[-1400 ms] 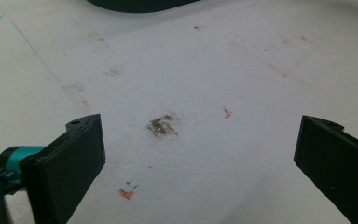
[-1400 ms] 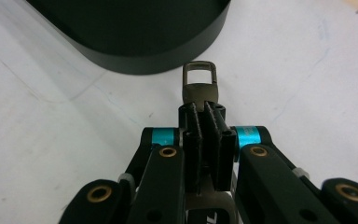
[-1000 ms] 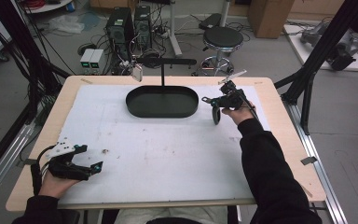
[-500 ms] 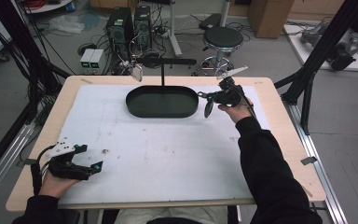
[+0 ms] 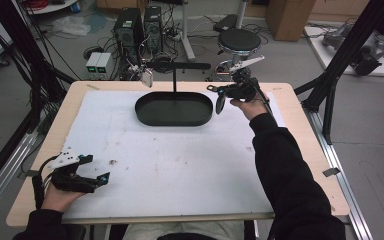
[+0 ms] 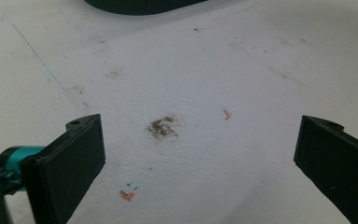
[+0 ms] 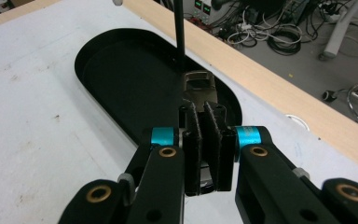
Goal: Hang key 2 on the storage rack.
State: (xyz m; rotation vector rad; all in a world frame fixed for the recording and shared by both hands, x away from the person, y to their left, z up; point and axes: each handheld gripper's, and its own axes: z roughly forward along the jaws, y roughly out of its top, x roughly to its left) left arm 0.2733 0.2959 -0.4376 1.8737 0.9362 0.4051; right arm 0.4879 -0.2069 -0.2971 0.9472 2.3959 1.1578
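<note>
High view: left gripper (image 5: 94, 168) rested near the table's (image 5: 300, 150) front corner, jaws spread wide; right gripper (image 5: 219, 98), jaws clamping a small dark object (image 7: 199, 88), hung beside the black oval tray (image 5: 174, 109).

The tray (image 5: 174, 111) sits on the table's (image 5: 300, 150) far side.

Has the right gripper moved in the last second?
Yes. In the high view the right gripper has moved up the picture, toward the far edge of the table, and slightly nearer the right end of the black oval tray.
</note>
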